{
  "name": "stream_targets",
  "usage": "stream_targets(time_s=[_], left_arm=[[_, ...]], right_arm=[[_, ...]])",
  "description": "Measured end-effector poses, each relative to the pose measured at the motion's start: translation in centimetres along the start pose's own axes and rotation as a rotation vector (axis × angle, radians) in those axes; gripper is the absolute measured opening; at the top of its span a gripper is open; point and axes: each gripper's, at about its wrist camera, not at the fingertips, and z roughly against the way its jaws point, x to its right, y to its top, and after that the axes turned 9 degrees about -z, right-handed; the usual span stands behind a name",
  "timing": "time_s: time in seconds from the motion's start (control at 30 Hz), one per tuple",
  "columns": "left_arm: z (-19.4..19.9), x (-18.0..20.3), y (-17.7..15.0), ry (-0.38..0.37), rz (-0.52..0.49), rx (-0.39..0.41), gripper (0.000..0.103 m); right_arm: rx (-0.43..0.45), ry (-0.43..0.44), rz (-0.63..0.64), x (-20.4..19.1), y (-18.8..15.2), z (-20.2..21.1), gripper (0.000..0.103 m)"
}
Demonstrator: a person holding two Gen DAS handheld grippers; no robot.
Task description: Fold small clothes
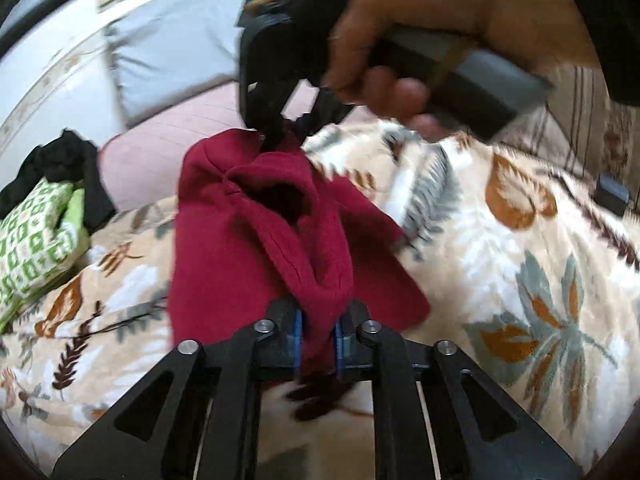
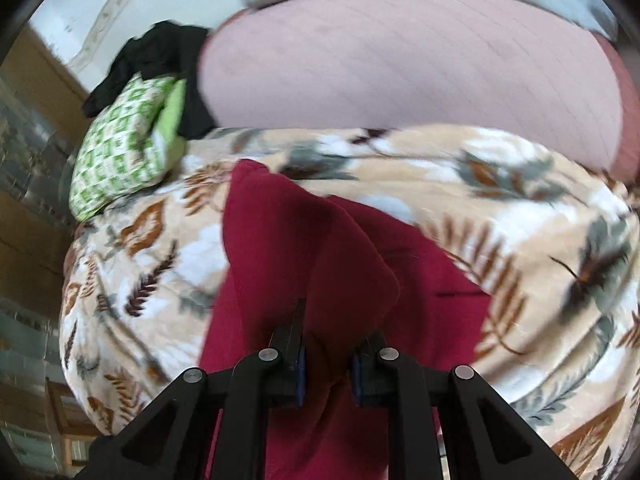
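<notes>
A dark red fleece garment [image 1: 248, 240] hangs bunched above a floral blanket [image 1: 520, 240], stretched between both grippers. My left gripper [image 1: 319, 336] is shut on its near end, and red cloth fills the gap between the blue pads. At the far end my right gripper [image 1: 276, 136], held by a person's hand [image 1: 400, 40], pinches the top of the cloth. In the right wrist view the red garment [image 2: 320, 248] drapes down over the blanket [image 2: 480, 168], and the right gripper [image 2: 328, 360] is shut on a fold of it.
A green patterned cloth [image 1: 36, 240] [image 2: 120, 156] and a black garment [image 1: 60, 160] [image 2: 160, 52] lie at the blanket's left edge. Behind them are a pink mattress [image 2: 400, 60] and a pale blue pillow [image 1: 168, 52]. A small dark grey object [image 1: 612, 196] sits far right.
</notes>
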Motion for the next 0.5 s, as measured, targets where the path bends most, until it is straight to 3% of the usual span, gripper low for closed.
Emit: stream_targets(time_s=[0.17,0.27,0.3,0.37,0.43,0.5], left_arm=[[-0.8,3.3,-0.5,-0.080,-0.097,-0.063,0.032],[1.0,3.1,-1.1,-0.179,-0.093,-0.043,0.039],[1.6,2.7,-1.5,-0.221,-0.082,-0.048,0.039],[2.9,1.5,-2.8,-0.265,-0.063,-0.068,0.039],[4.1,-0.1,-4.0,-0.280,-0.032,-0.071,0.039],[5.9,-2.8,-5.1,-0.258,0.019,-0.047,0.039]], right_arm=[[0.030,-0.056,-0.066,4.4,-0.8,-3.7,0.017],[0.072,-0.014,-0.121,6.2,-1.7,-4.3,0.035],[0.086,0.001,-0.151,6.8,-1.9,-4.0,0.040],[0.136,0.053,-0.230,8.5,-2.3,-2.1,0.040],[0.219,0.072,-0.258,9.1,-3.0,0.7,0.041],[0.315,0.086,-0.203,8.5,-3.9,3.9,0.041]])
